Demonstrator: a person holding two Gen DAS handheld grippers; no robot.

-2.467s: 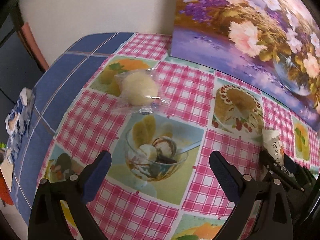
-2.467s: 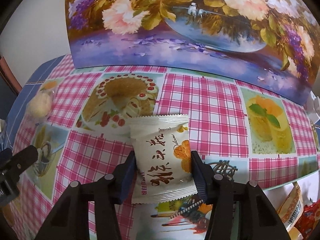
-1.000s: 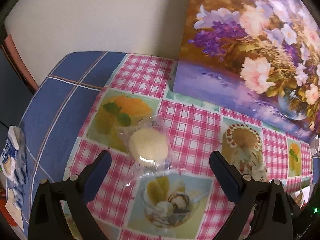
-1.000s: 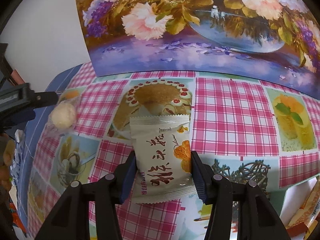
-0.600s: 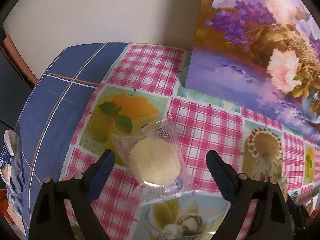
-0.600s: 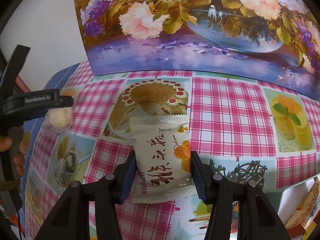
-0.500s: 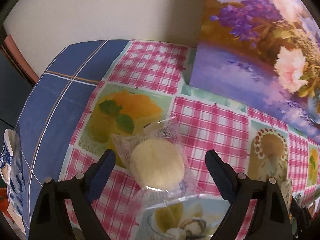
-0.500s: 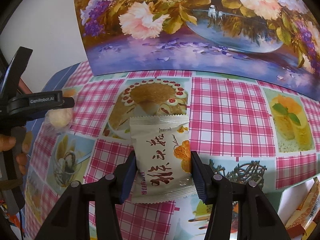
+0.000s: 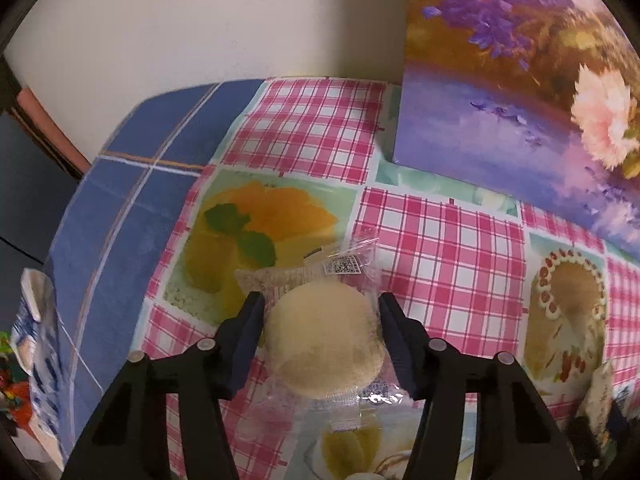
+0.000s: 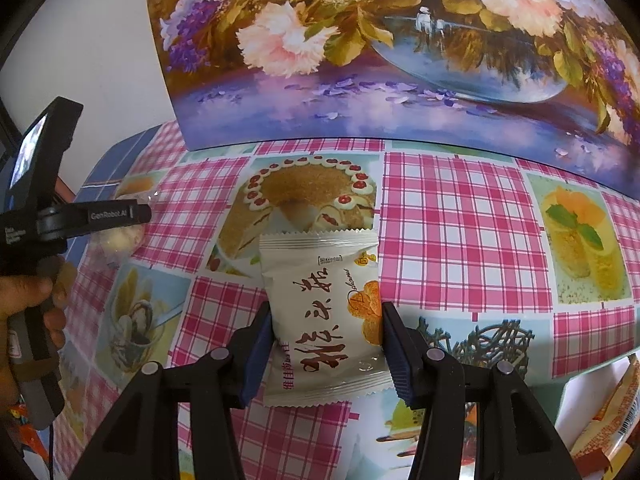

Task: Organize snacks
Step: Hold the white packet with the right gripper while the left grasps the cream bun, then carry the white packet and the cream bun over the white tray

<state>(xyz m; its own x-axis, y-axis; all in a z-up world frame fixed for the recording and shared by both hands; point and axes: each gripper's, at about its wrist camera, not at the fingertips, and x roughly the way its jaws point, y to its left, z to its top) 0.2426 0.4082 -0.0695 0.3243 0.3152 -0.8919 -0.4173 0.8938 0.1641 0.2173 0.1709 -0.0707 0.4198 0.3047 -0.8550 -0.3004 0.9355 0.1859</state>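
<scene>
Round pale cake in clear wrapper [image 9: 323,336], lying on the checked surface [image 9: 436,248] near its blue left edge, pressed on both sides by the dark blue pads of the left claw [image 9: 320,334]. White snack packet with orange print [image 10: 326,316], clamped at its lower half between the pads of the right claw [image 10: 326,350], upper end pointing to the flower painting [image 10: 400,52] at the back. Left claw seen also in the right view, held by a hand [image 10: 28,312] at the far left. Orange wrappers [image 10: 608,420] beyond the surface's lower right edge.
</scene>
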